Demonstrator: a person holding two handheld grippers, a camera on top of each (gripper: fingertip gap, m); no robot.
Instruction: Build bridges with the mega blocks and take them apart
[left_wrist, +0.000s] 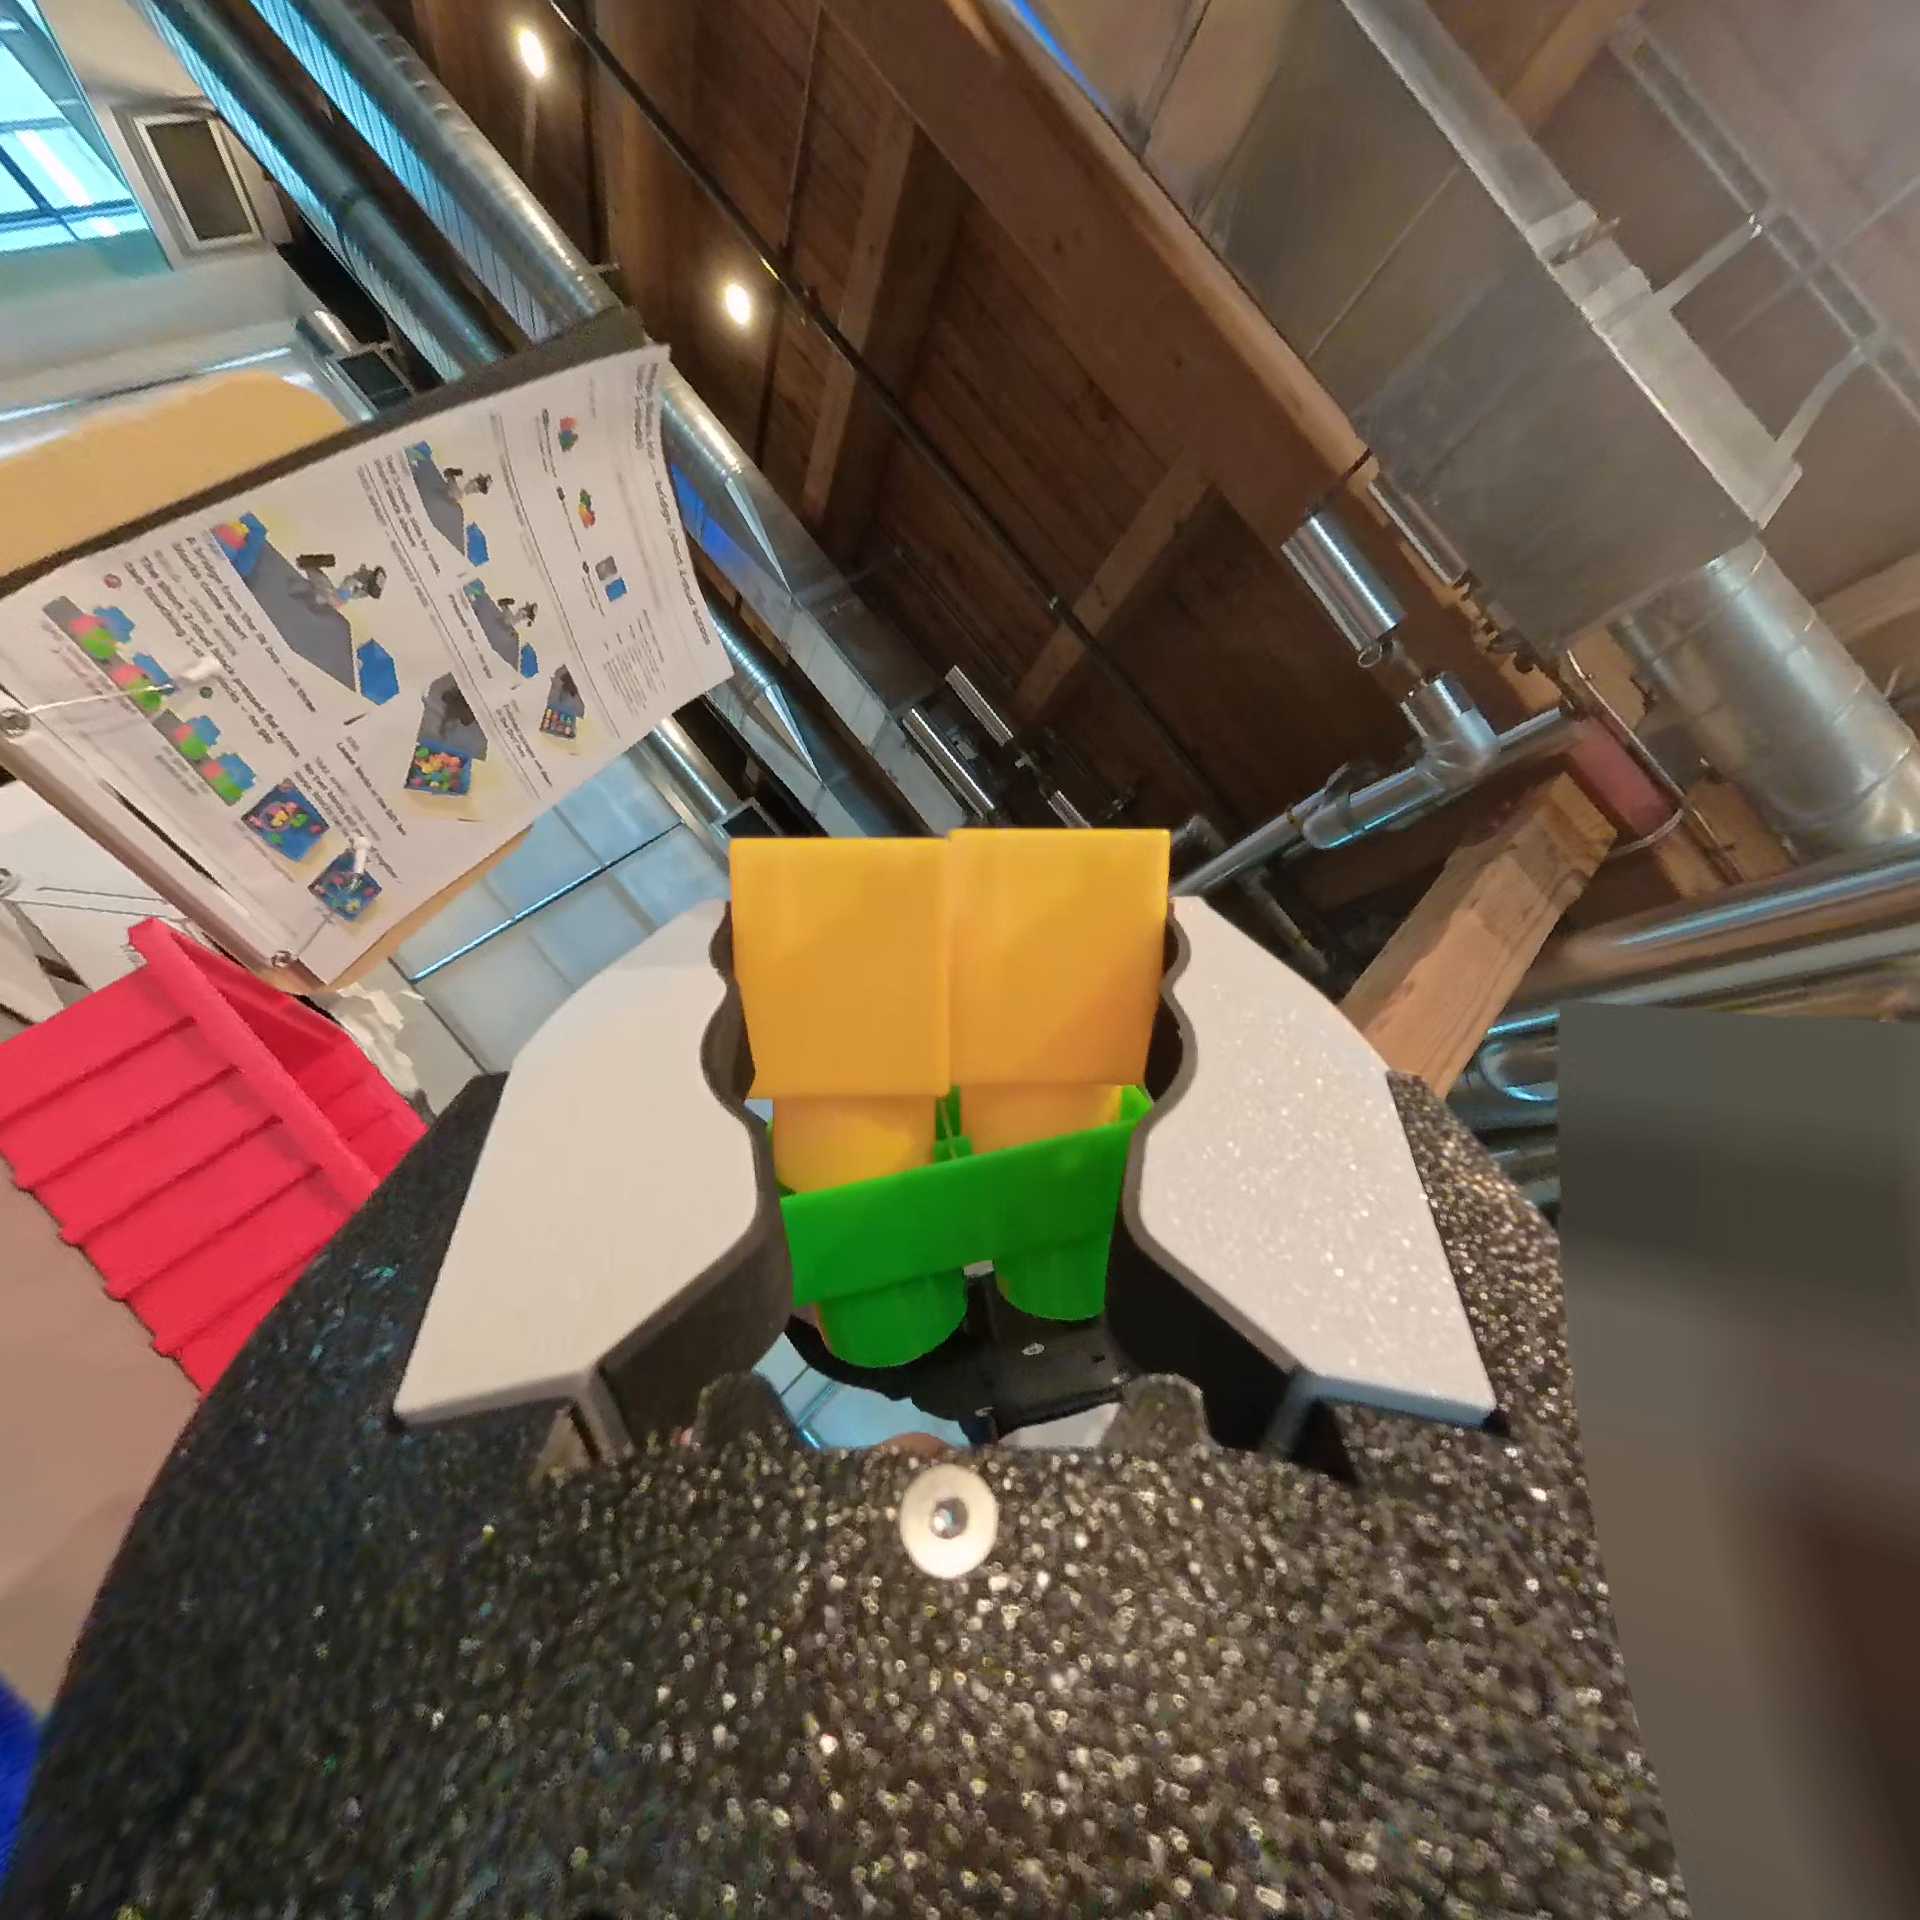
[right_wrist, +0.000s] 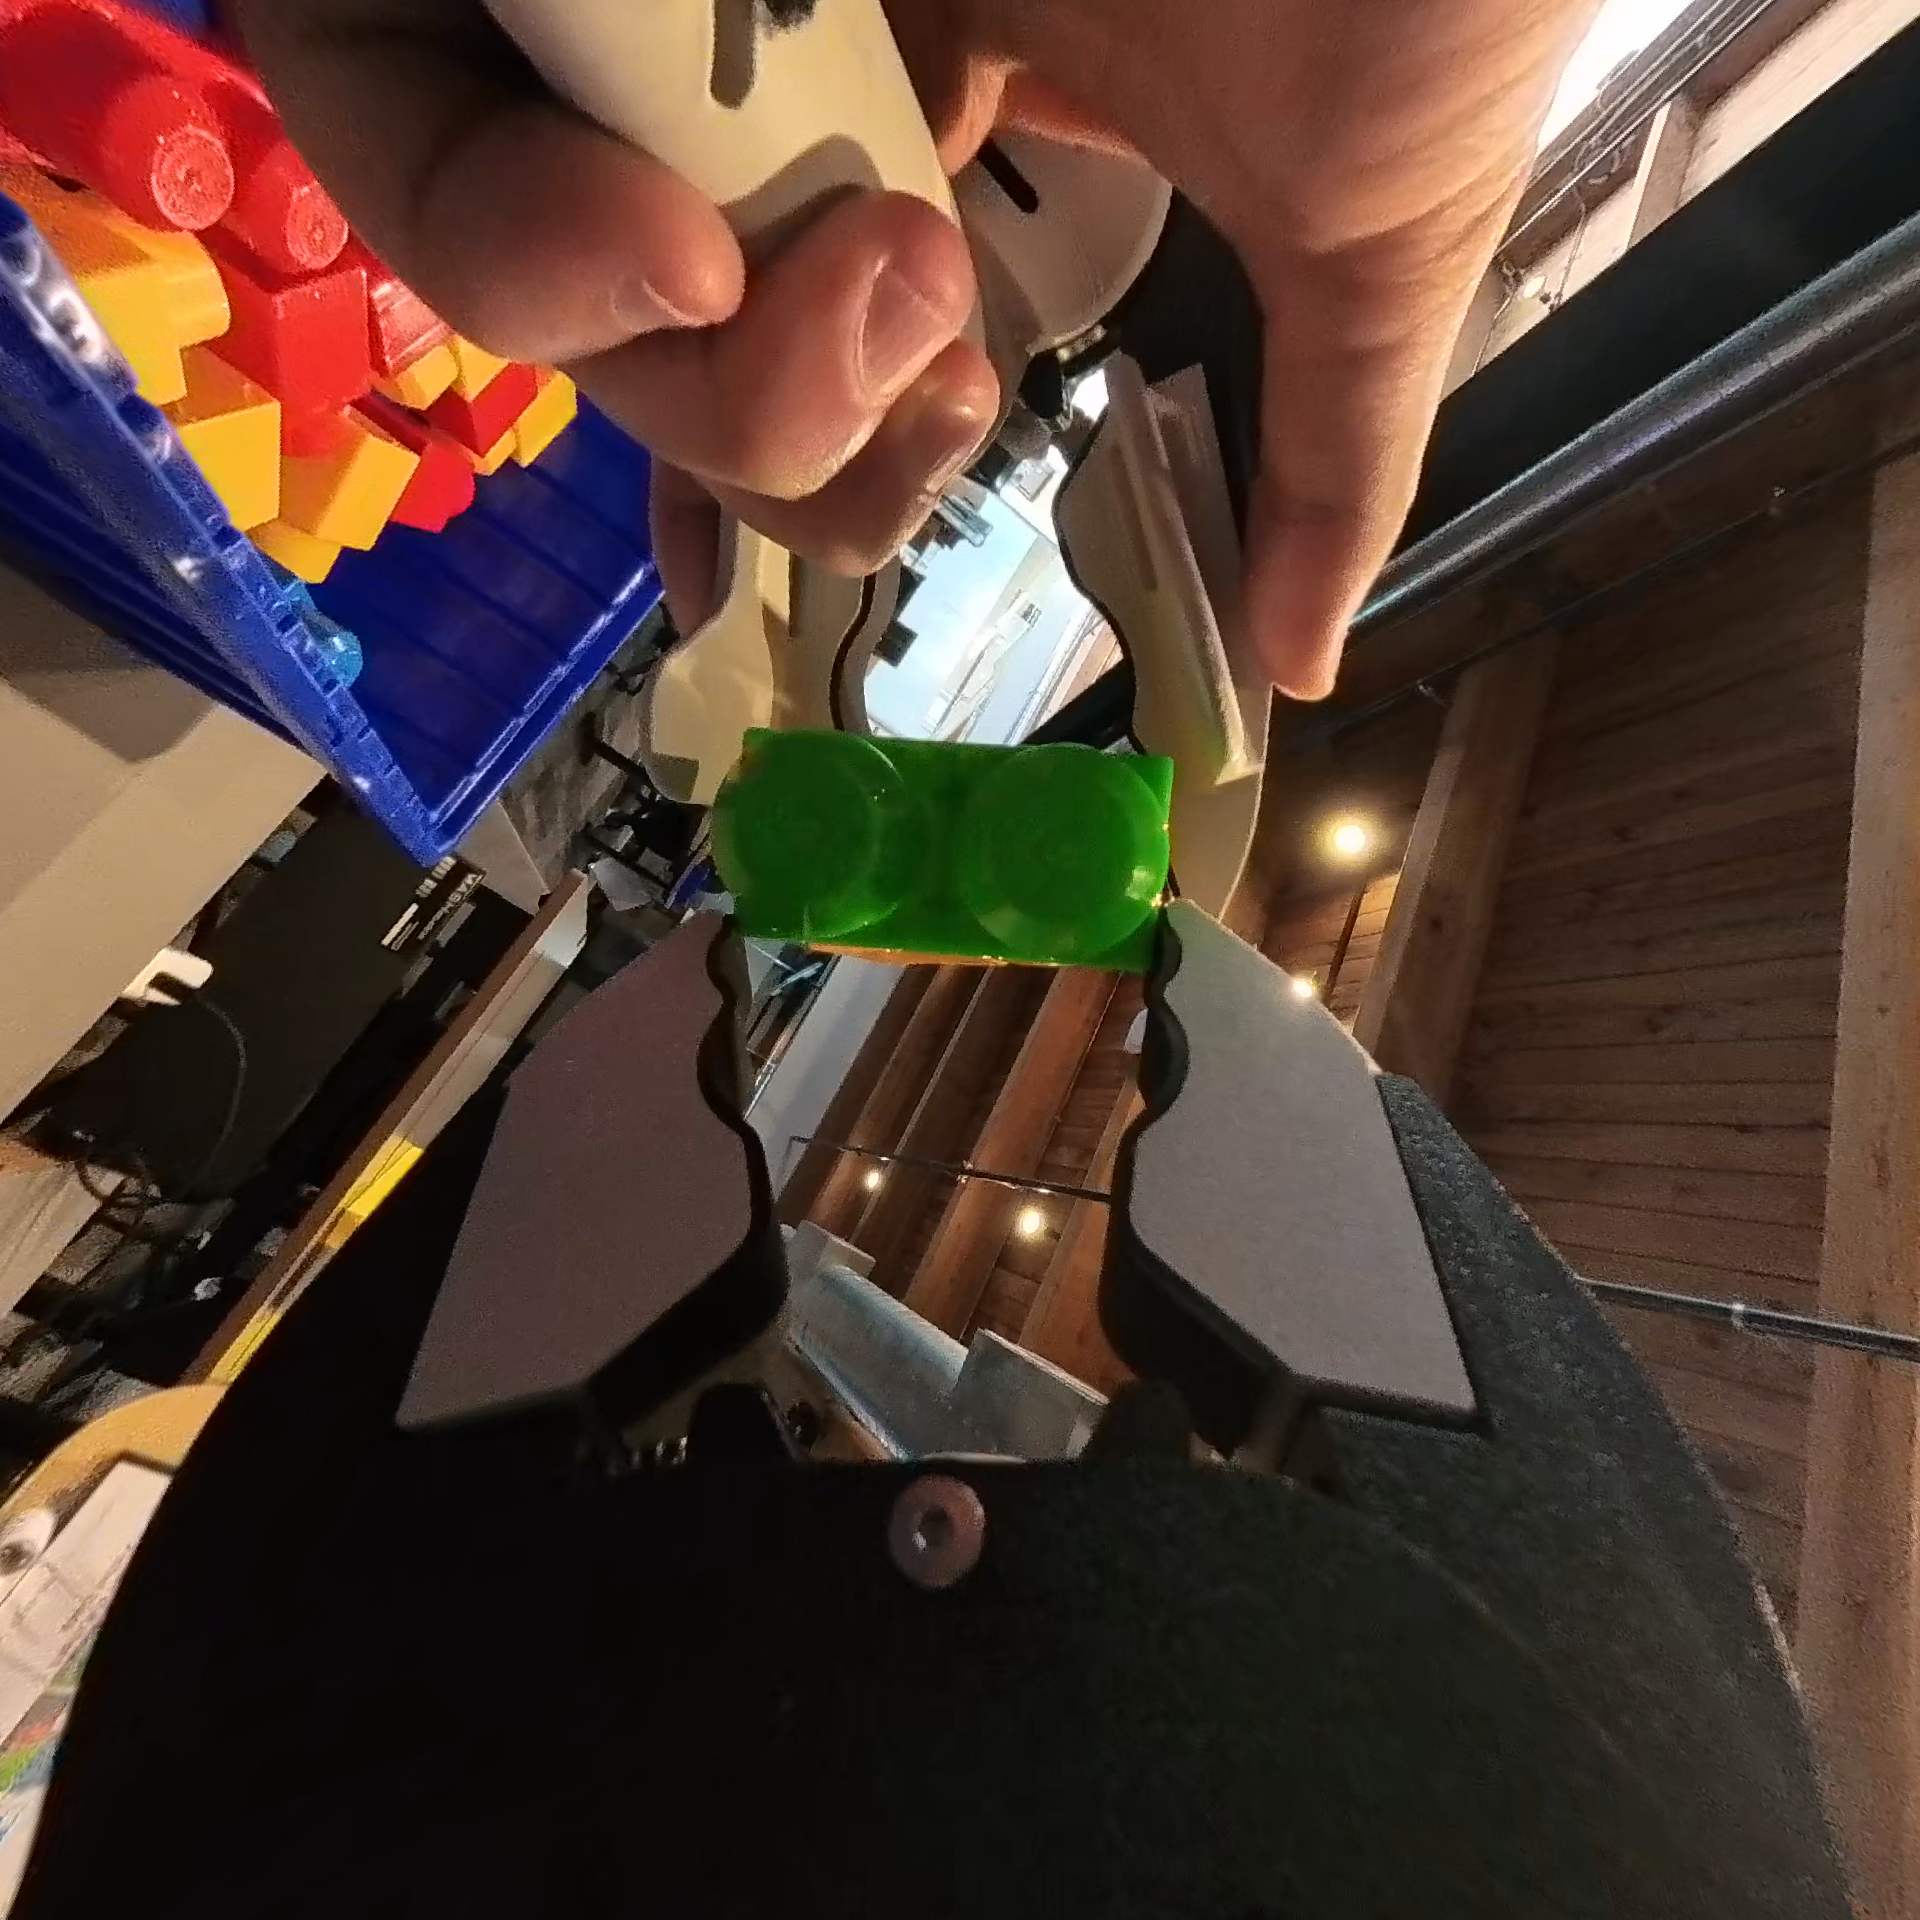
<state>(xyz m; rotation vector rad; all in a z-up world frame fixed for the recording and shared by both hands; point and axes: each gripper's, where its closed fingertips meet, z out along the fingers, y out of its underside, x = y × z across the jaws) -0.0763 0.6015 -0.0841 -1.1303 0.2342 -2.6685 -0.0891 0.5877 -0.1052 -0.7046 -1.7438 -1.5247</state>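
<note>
Holding two joined blocks in the air, the left gripper (left_wrist: 948, 1039) has its jaws pinching the yellow block (left_wrist: 945, 956) on its two short sides. The green block (left_wrist: 935, 1216) sits on the studs of the yellow one, only half pressed on, and it is a little tilted. From the right wrist view, the two round studs of the green block (right_wrist: 940, 847) face the camera, and the right gripper (right_wrist: 945, 935) has its tips at the two ends of this block; the jaws seem to close on it, but the contact is at the very tips only, so the hold is probably shallow.

These blocks are judged to be light, hollow and stiff plastic with smooth, rather slippery walls. They will not break easily, but the stud joint holds by friction, so a straight pull along the studs should separate them, while a twist may make a block jump out. The flat end walls are the best place to hold, deeper between the pads.

Behind them, a hand (right_wrist: 935, 343) holds the left gripper's body. At the upper left, a blue bin (right_wrist: 436, 665) contains red and yellow blocks (right_wrist: 312, 343). In the left wrist view, a printed instruction sheet (left_wrist: 364, 665) hangs above a red bin (left_wrist: 197, 1122), and wooden ceiling beams with metal ducts fill the rest.
</note>
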